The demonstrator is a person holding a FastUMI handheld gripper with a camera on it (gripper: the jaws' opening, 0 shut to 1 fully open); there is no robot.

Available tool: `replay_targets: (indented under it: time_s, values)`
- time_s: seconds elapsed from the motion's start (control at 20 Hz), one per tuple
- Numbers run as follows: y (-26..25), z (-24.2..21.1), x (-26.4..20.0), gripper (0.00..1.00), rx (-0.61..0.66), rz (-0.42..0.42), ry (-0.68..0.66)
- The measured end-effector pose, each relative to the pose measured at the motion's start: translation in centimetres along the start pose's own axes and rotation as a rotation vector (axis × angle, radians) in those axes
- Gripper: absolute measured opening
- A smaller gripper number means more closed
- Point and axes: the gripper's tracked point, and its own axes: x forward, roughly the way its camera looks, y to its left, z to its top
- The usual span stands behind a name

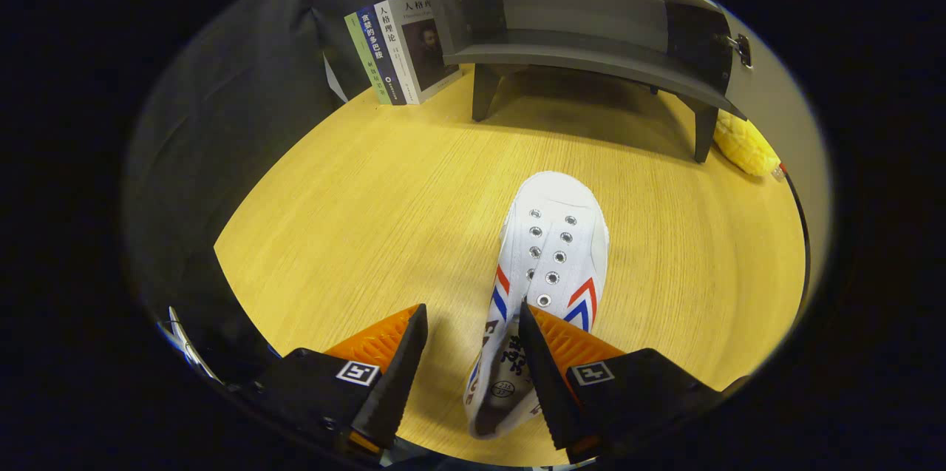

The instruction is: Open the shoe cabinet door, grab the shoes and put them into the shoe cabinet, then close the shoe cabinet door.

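A white canvas shoe (554, 234) with red and blue chevrons and no laces lies on the wooden table (355, 234), toe pointing toward the cabinet. My gripper (473, 307) is open. The shoe's left side wall sits between the fingers, and the right finger is over the shoe's opening; the heel lies low between them. Beyond the shoe stands the grey shoe cabinet (584, 57) on dark legs. Its door (772, 97) is swung open to the right, and the inside shelf is bare.
Several upright books (399, 49) lean beside the cabinet's left leg. A yellow corn-like object (746, 146) lies behind the right leg, with a dark cable (802, 219) along the table's right edge. Black cloth hangs to the left.
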Motion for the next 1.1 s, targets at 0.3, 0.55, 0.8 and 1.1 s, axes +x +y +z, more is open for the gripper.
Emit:
replay_targets:
  time_s: [0.3, 0.55, 0.8, 1.1]
  values:
    - [-2.1, 0.3, 1.4, 0.53, 0.087, -0.119, -0.004]
    - [-1.7, 0.4, 1.2, 0.02, 0.134, -0.055, -0.032]
    - [-1.3, 2.0, -0.3, 0.01, 0.141, -0.014, -0.135]
    - [0.5, 5.1, -3.1, 0.01, 0.254, 0.170, -0.250]
